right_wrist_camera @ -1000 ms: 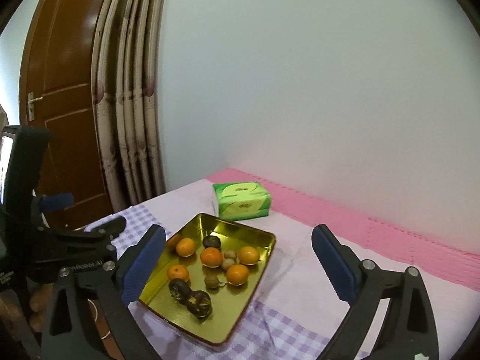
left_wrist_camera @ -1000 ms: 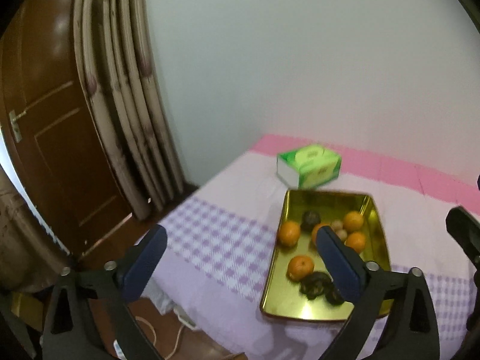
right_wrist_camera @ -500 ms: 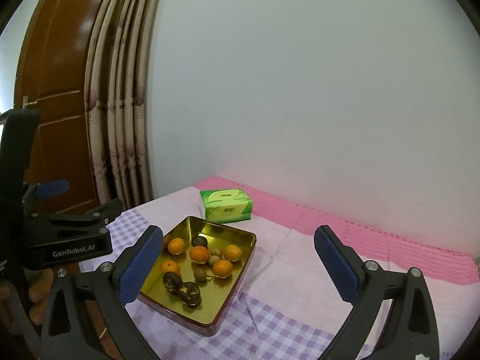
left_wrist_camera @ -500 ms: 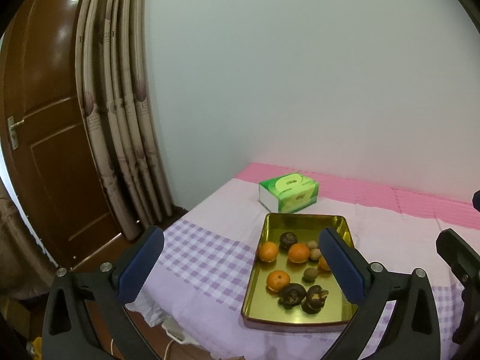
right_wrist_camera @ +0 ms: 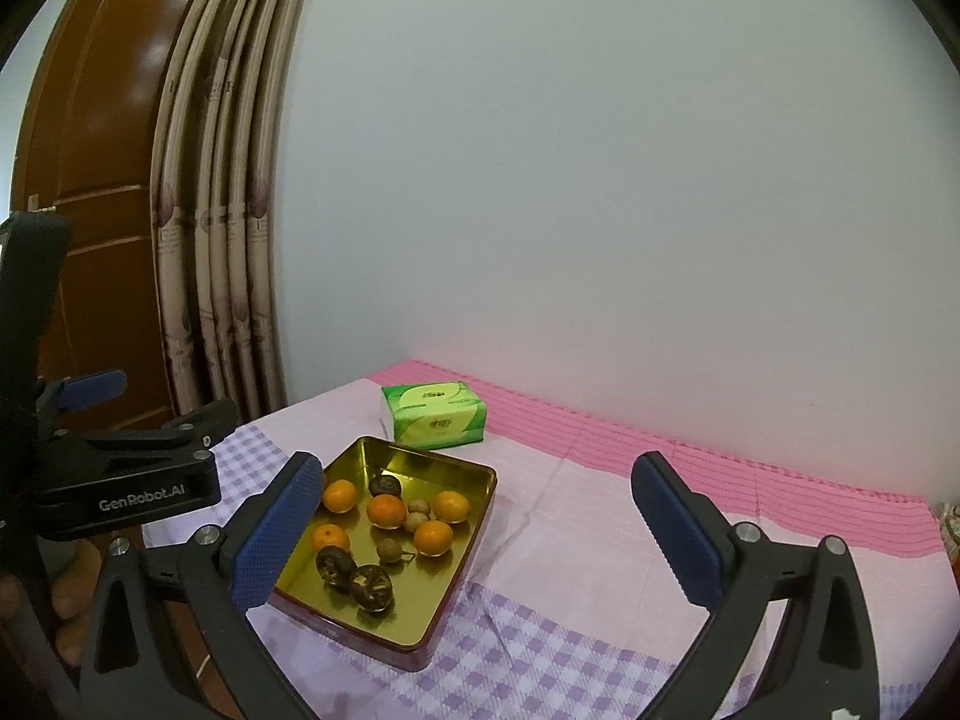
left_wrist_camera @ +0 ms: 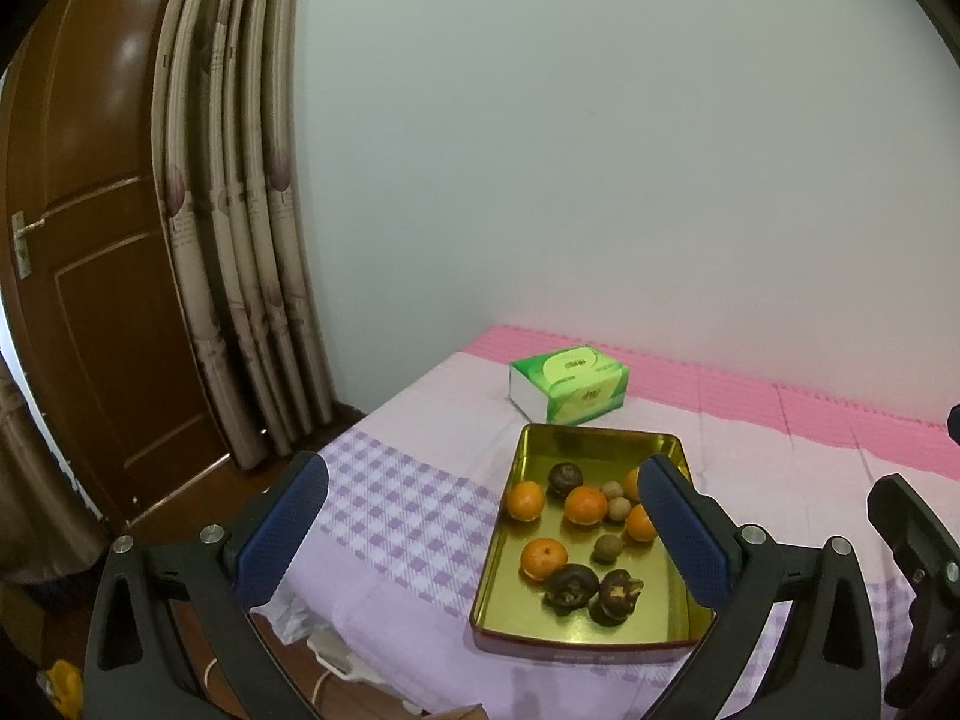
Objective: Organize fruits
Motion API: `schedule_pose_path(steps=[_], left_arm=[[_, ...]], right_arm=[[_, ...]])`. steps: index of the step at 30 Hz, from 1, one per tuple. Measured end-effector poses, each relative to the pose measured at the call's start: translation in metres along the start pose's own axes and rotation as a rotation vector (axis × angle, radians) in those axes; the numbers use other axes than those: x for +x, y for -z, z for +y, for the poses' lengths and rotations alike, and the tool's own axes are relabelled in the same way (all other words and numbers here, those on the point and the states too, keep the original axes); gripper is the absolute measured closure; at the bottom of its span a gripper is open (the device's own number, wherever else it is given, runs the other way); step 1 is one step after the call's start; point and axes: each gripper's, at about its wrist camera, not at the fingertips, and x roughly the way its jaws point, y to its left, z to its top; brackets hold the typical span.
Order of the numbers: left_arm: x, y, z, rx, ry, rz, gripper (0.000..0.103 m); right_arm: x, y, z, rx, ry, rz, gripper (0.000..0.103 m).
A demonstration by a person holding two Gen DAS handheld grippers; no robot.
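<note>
Left wrist view: left gripper (left_wrist_camera: 480, 522) spread wide, empty, held above the table (left_wrist_camera: 408, 516). Right gripper (right_wrist_camera: 474, 531) likewise spread, nothing between jaws. Fruits all inside gold tray (right_wrist_camera: 420, 630): oranges (right_wrist_camera: 386, 510), small brown longans (right_wrist_camera: 416, 521), dark split fruits (right_wrist_camera: 372, 585). Tissue box (right_wrist_camera: 433, 414) just behind tray.

Risks, as judged: round fruit rolling off when pinched; neighbours nudged in the tight central cluster; tray near table edge, liable to slide.

Obscured: one orange (left_wrist_camera: 631, 483) partly behind left gripper's finger; dark fruits' kind unclear; destination for sorting not visible.
</note>
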Motion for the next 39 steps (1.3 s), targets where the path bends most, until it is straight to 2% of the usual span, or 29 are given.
schedule_pose_path(steps=[39], left_arm=[[0.0049,0.0055,0.0028,-0.002,0.010,0.023,0.000]], right_arm=[[0.0017,0.0061,-0.0001,-0.014,0.008,0.021,0.001]])
